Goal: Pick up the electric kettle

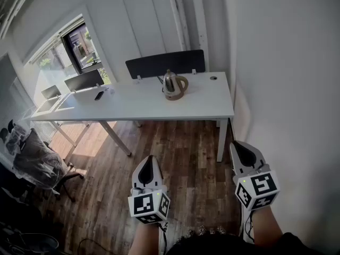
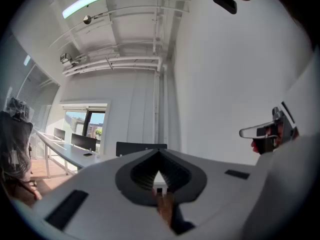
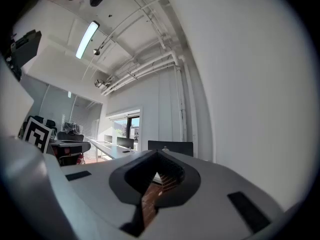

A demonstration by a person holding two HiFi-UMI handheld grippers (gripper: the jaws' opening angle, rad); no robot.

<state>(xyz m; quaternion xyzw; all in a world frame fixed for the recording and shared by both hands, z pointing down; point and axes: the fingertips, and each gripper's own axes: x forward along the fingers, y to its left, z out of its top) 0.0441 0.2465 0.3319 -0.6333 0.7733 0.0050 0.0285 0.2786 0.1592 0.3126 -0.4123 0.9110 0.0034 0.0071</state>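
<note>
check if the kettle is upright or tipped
Upright: the kettle stands on its base on the desk, lid on top, handle at its right side.

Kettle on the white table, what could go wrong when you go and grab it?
1. The left gripper and right gripper are both shut. If they arrive shut, they could just bump the electric kettle over.
2. Its body looks shiny and rounded, so jaws might slip. The handle seems safer.
3. It stands close to the black divider, so a push could knock it against that.
</note>
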